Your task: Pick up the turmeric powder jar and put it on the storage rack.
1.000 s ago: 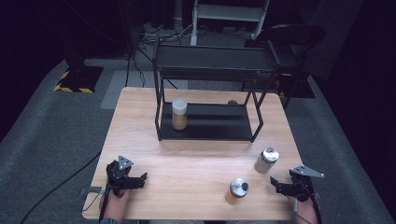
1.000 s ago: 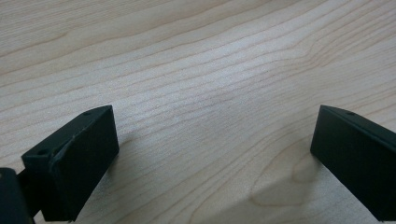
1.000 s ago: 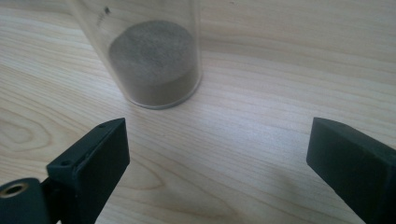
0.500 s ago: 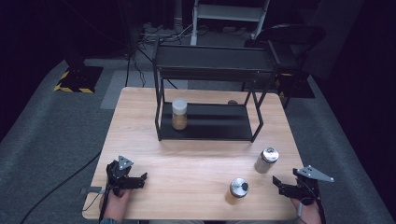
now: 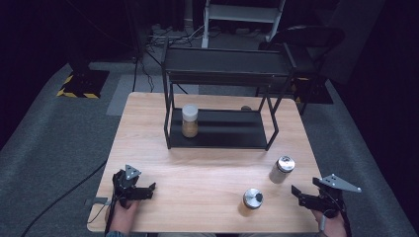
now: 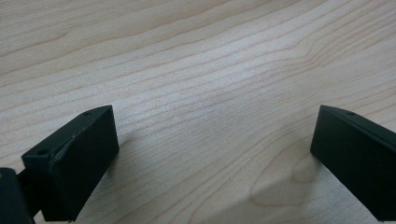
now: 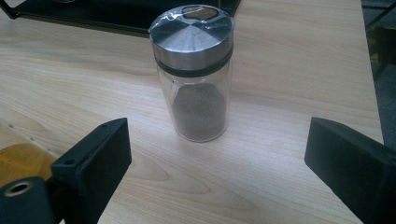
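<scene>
Spice jar point(image 7: 194, 74) ahead of hand-held gripper point(image 7: 215, 163)

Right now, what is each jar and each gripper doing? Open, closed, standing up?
Spice jar with dark powder: upright on the table, steel lid on, untouched.
Steel-lidded jar: upright near the front edge, lid on.
White-capped jar: upright on the rack's lower shelf, capped.
Right gripper: open, nothing held, aimed at the spice jar.
Left gripper: open, over bare wood.
</scene>
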`<state>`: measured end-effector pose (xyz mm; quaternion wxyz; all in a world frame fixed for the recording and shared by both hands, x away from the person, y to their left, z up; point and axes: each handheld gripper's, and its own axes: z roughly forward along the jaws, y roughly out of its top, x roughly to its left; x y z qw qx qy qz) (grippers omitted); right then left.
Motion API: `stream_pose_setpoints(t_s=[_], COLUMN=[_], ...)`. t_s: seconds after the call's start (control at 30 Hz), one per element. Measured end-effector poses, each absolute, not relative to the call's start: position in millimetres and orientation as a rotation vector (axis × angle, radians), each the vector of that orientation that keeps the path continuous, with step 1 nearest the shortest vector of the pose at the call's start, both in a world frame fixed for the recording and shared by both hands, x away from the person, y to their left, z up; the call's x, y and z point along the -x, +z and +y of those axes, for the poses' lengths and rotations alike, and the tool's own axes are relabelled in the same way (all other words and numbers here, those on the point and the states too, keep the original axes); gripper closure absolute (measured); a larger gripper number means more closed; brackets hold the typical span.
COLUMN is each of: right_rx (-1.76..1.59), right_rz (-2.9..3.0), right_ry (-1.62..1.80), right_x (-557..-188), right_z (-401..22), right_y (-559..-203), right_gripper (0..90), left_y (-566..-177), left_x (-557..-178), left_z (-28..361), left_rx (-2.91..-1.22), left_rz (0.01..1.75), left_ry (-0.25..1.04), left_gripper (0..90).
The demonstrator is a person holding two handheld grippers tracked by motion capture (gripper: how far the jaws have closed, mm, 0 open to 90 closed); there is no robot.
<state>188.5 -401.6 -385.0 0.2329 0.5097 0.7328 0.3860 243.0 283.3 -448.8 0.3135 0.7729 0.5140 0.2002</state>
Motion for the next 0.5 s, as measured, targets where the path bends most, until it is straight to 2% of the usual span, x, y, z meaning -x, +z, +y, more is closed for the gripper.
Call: stream_pose_setpoints(t_s=[0.5], right_rx=[-1.344], right_rz=[2.064], right_ry=[1.074], right_x=[-185.1], right_z=[-382.8], right_y=[-373.3], right_gripper=[7.2], left_y=[-448.8], left_x=[-243.0], left_z=[283.4], left_rx=[-2.038], left_rz=[1.355], left_ry=[0.528], left_gripper=[0.8])
